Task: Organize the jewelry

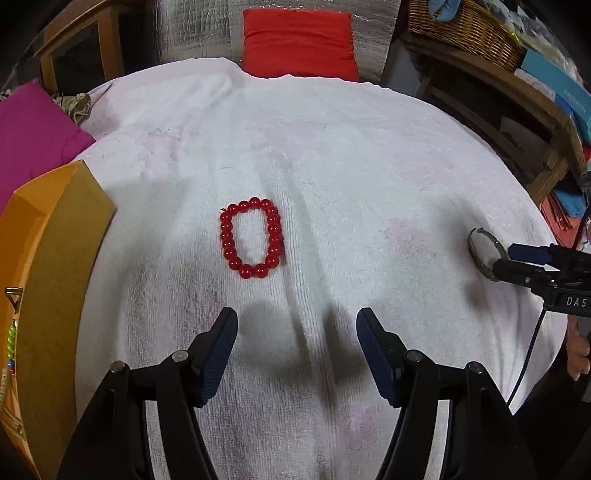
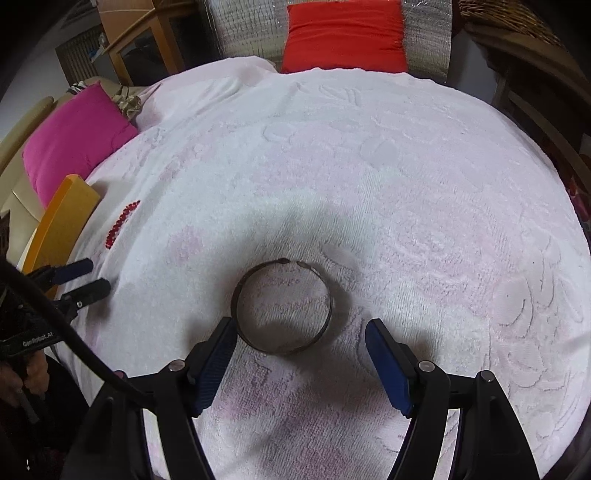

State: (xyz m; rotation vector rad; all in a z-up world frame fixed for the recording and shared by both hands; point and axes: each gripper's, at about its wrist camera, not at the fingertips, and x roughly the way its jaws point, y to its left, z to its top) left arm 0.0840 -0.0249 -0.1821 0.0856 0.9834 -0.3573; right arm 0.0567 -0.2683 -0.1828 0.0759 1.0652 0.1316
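Holding both claws wide over the towel [image 2: 369, 192].
Our left claw [image 1: 296, 343] faces the red bead bracelet [image 1: 252, 238]; our right claw [image 2: 300, 354] faces the metal bangle [image 2: 282, 306].

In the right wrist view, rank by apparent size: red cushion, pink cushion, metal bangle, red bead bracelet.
1. red cushion
2. pink cushion, close to the red one; fisheye distortion makes that call unsure
3. metal bangle, enlarged by lying right at the right tongs
4. red bead bracelet, seen edge-on

Red bead bracelet [image 1: 252, 238], metal bangle [image 2: 282, 306] (flat)
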